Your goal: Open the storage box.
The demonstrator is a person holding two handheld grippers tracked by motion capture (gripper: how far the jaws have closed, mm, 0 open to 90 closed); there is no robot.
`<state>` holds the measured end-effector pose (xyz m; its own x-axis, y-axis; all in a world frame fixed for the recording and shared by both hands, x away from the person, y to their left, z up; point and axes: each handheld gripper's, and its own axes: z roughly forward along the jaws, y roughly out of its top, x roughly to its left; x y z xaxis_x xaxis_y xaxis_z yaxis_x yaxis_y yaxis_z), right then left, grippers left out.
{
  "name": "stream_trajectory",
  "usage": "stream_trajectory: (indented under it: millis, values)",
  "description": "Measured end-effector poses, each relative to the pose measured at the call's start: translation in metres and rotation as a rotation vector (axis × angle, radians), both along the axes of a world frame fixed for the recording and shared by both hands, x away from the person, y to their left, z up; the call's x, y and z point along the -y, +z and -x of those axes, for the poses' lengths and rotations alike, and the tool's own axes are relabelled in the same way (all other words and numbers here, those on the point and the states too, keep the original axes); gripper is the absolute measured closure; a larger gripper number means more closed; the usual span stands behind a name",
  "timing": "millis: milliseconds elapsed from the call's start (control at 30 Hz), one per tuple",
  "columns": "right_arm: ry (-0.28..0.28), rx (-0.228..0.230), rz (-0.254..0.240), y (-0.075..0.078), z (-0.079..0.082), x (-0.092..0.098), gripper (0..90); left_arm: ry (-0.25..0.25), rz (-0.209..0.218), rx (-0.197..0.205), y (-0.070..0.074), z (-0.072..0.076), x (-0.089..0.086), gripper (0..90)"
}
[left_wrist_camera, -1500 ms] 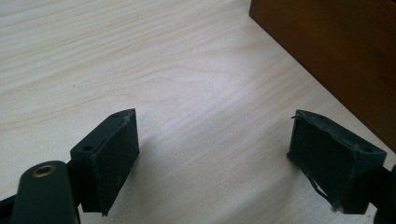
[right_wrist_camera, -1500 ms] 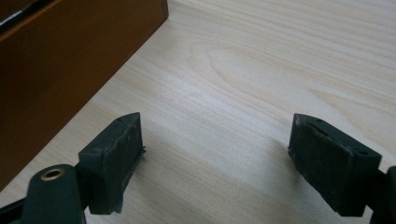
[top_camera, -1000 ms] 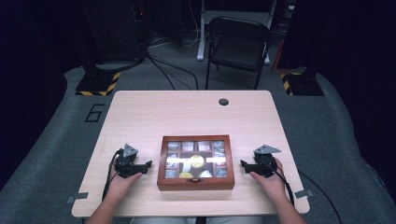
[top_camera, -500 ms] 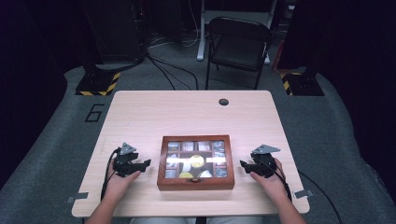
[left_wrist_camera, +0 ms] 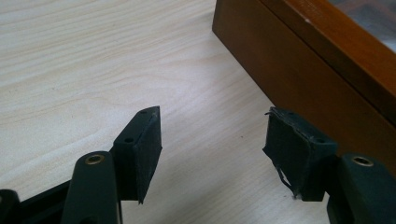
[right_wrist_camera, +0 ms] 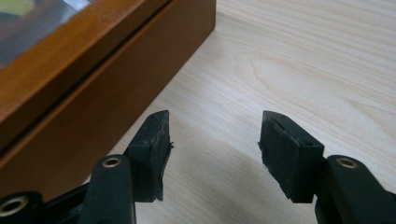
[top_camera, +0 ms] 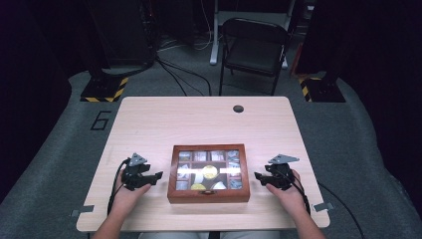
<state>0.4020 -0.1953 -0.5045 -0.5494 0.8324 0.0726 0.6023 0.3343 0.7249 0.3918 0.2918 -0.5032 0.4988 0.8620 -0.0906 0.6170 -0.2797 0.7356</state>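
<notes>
while both tools sit apart and empty — left tool (top_camera: 155,176), right tool (top_camera: 259,176) just narrowed — wooden box (top_camera: 208,194) is untouched, lid shut.

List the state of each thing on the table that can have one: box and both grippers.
Wooden box: glass lid shut, flat on the table.
Left gripper: open, fingers have just been closing, nothing between them, beside the box.
Right gripper: open, fingers have just been closing, nothing between them, beside the box.
</notes>
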Motion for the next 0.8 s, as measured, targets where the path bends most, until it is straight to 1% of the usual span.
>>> stream_trajectory:
  millis: [67,100,133,167,200,233,300,367,400,433,467,500,533,567,633,800]
  values:
    - [0.009,0.001,-0.009,0.002,0.003,0.0,42.9,0.001,0.017,-0.001,0.003,0.003,0.0,36.2]
    - [0.009,0.001,-0.009,0.002,0.003,0.0,42.9,0.001,0.017,-0.001,0.003,0.003,0.0,36.4]
    - [0.018,0.003,-0.013,0.006,0.01,0.0,43.3,-0.01,0.023,0.0,0.006,0.007,0.0,36.5]
    - [0.023,0.004,-0.013,0.008,0.012,0.0,43.5,-0.012,0.031,-0.004,0.008,0.009,0.0,36.5]
    - [0.035,0.015,-0.017,0.009,0.014,0.0,43.7,-0.015,0.033,0.003,0.008,0.011,0.001,36.7]
    - [0.035,0.02,-0.016,0.011,0.016,0.001,44.1,-0.026,0.03,-0.003,0.01,0.013,0.001,37.0]
    - [0.029,0.024,-0.029,0.015,0.019,0.001,44.4,-0.022,0.03,0.0,0.011,0.015,0.002,37.3]
    - [0.031,0.032,-0.044,0.018,0.021,0.002,44.6,-0.018,0.042,-0.008,0.014,0.019,0.003,37.4]
    - [0.026,0.034,-0.047,0.019,0.022,0.002,44.7,-0.019,0.048,-0.007,0.015,0.02,0.003,37.5]
    - [0.033,0.037,-0.047,0.02,0.023,0.003,45.0,-0.02,0.048,-0.01,0.016,0.021,0.004,37.6]
    - [0.029,0.034,-0.051,0.021,0.024,0.003,45.0,-0.025,0.044,-0.008,0.017,0.022,0.004,37.6]
    - [0.032,0.032,-0.058,0.022,0.025,0.003,45.1,-0.019,0.048,-0.002,0.017,0.023,0.004,37.6]
    - [0.032,0.032,-0.058,0.022,0.025,0.003,45.1,-0.019,0.048,-0.002,0.017,0.023,0.004,37.6]
    - [0.031,0.031,-0.053,0.024,0.028,0.003,45.1,-0.03,0.041,-0.005,0.019,0.024,0.004,37.6]
    - [0.041,0.037,-0.052,0.025,0.031,0.003,45.1,-0.027,0.046,0.001,0.021,0.027,0.005,37.6]
    - [0.067,0.032,-0.052,0.028,0.041,0.0,45.2,-0.04,0.054,0.0,0.024,0.035,0.006,37.7]
